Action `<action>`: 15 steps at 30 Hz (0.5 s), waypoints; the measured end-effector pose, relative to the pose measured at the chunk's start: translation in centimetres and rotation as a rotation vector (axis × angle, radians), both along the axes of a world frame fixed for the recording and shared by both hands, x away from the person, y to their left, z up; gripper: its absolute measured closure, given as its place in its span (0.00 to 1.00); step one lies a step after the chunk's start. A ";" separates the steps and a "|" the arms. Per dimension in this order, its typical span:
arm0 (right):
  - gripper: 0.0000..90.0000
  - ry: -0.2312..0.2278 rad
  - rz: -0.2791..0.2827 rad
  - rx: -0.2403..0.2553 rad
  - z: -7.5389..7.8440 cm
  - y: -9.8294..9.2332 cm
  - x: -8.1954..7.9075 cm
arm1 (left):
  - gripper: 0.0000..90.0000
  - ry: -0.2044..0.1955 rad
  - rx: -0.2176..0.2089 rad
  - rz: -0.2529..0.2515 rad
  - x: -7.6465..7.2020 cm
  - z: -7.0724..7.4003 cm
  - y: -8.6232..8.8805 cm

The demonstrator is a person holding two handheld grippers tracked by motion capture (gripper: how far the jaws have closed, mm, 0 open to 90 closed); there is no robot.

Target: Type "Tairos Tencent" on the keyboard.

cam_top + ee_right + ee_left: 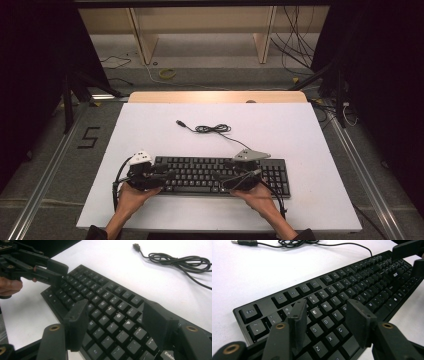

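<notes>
The black keyboard (pixel 220 175) lies flat near the front edge of the white table (pixel 150 125), its cable (pixel 212 129) coiled loosely behind it. My left claw (pixel 328 315) hovers released above its left keys; my right claw (pixel 117 322) hovers released above its right keys, gripping nothing.

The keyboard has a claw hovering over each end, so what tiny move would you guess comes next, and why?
Probably lower one fingertip of the left claw onto a key. Both claws, the right claw too, stand open over the keyboard with nothing between them, and its cable lies unplugged, so pressing keys seems likeliest.
</notes>
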State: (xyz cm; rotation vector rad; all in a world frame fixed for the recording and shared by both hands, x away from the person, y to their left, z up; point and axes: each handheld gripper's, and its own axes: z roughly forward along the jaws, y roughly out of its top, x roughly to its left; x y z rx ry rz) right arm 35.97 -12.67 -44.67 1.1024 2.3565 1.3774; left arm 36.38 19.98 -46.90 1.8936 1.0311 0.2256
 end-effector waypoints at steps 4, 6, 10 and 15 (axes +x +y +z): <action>0.42 0.001 0.005 -0.002 -0.1 0.0 -0.2 | 0.63 0.007 0.005 -0.005 0.2 -0.1 -0.1; 0.41 -0.006 0.007 -0.002 -0.1 0.0 -0.3 | 0.65 0.009 0.012 -0.010 0.2 -0.1 -0.1; 0.41 -0.007 0.004 -0.002 -0.1 -0.1 -0.5 | 0.68 0.015 0.034 -0.013 0.3 -0.2 -0.3; 0.41 -0.012 0.008 -0.002 -0.2 -0.3 -0.8 | 0.71 0.028 0.046 -0.015 0.5 -0.4 -0.3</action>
